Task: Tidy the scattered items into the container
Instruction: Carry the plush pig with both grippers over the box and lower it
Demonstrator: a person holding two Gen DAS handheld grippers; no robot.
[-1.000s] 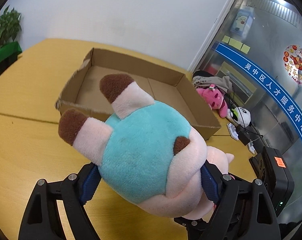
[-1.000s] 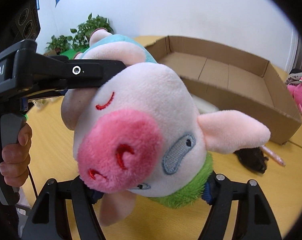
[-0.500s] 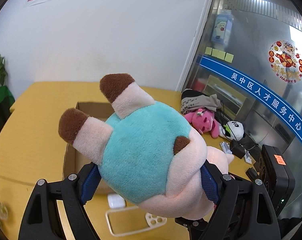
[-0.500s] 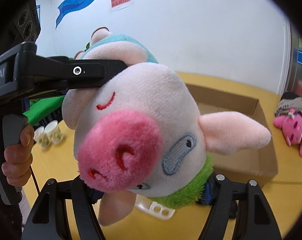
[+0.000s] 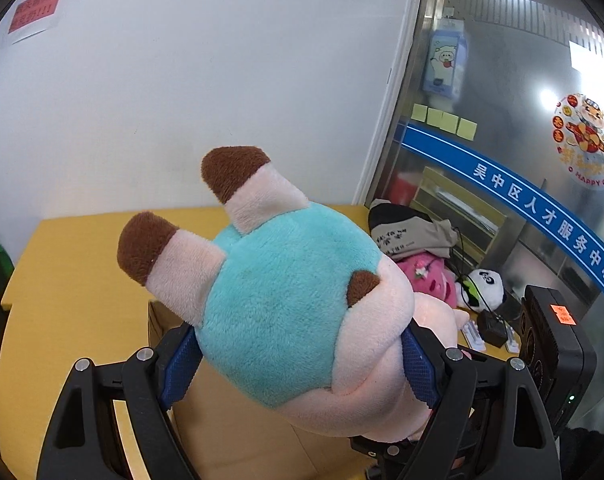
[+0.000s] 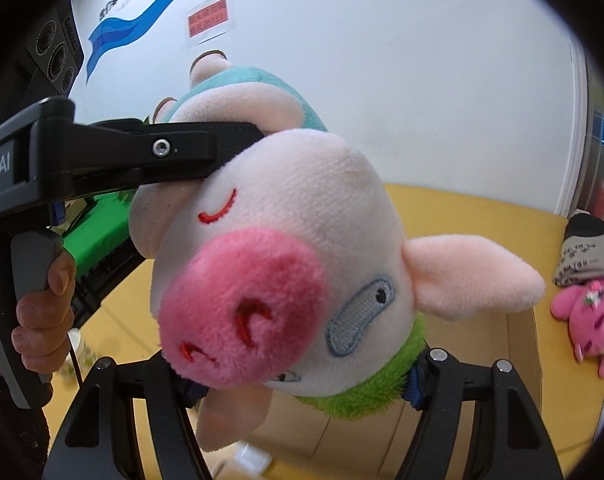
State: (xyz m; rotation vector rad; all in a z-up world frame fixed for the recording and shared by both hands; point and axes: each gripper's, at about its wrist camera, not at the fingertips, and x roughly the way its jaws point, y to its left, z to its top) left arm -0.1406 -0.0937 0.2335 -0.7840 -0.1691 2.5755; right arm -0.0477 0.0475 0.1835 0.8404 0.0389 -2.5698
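One plush pig (image 5: 286,312) is held by both grippers above the table. In the left wrist view its teal-clad body and brown-tipped legs fill the middle, with my left gripper (image 5: 300,360) shut on the body between its blue pads. In the right wrist view its upside-down head (image 6: 282,260) with the pink snout faces me. My right gripper (image 6: 298,384) is shut on the neck at the green collar. A finger of the left gripper (image 6: 162,148) presses in from the left, held by a hand (image 6: 42,308). The cardboard box (image 5: 238,432) (image 6: 519,352) lies below, mostly hidden.
On the yellow table (image 5: 74,280) to the right lie a pink plush (image 5: 429,280) (image 6: 589,320), a panda plush (image 5: 483,284), a bundle of clothes (image 5: 409,232) and a black device (image 5: 553,352). A green planter (image 6: 98,220) stands at the left. A white wall is behind.
Both grippers have risen together with the plush pig still gripped. The box and table have dropped low in both views, and more wall shows.
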